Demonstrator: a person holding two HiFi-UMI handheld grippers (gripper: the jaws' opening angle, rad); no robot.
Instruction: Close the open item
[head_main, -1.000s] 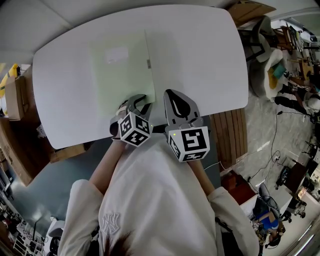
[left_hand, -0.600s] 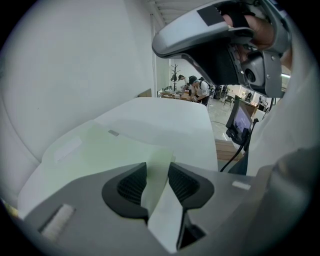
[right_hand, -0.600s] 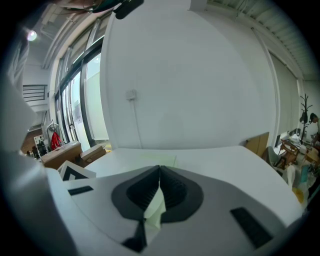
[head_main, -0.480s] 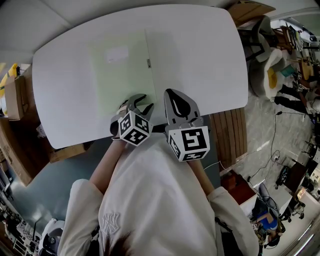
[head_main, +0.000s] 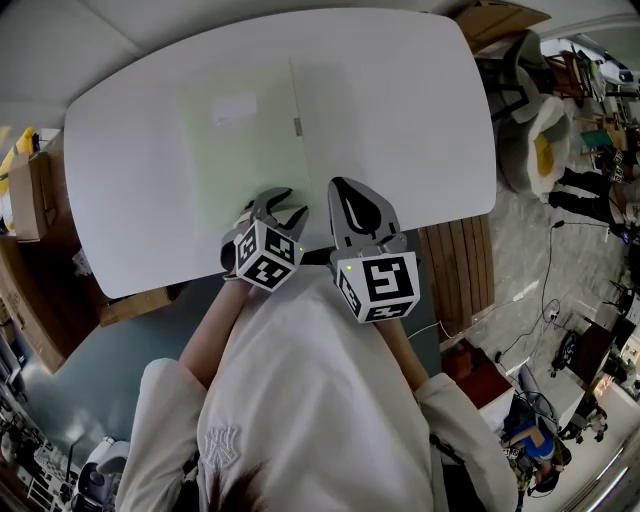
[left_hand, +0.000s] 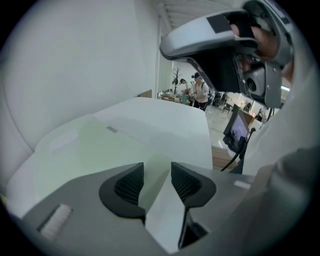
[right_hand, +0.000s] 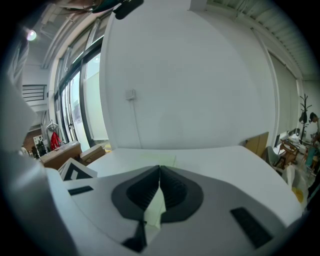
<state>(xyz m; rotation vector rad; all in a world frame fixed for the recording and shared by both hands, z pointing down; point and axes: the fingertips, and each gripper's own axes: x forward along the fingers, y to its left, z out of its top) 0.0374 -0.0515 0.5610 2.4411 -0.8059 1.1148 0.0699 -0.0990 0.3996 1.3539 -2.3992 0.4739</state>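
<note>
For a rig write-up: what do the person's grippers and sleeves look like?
The left gripper and right gripper are grey, with black ribbed pads and a black-and-white marker cube each. The left's jaws are opening, nothing between them. Sleeves: short, white.

Entry: left gripper (head_main: 282, 207), grey two-jaw hand tool with black-and-white marker cube (head_main: 265, 257).
- Jaws recorded nearly together one second earlier; now noted well apart and opening.
- Near edge of pale green flat folder (head_main: 245, 150) seen through widened gap, untouched by black ribbed pads (left_hand: 131, 184).
- Marker cube turned slightly, shifted fractionally.
</note>
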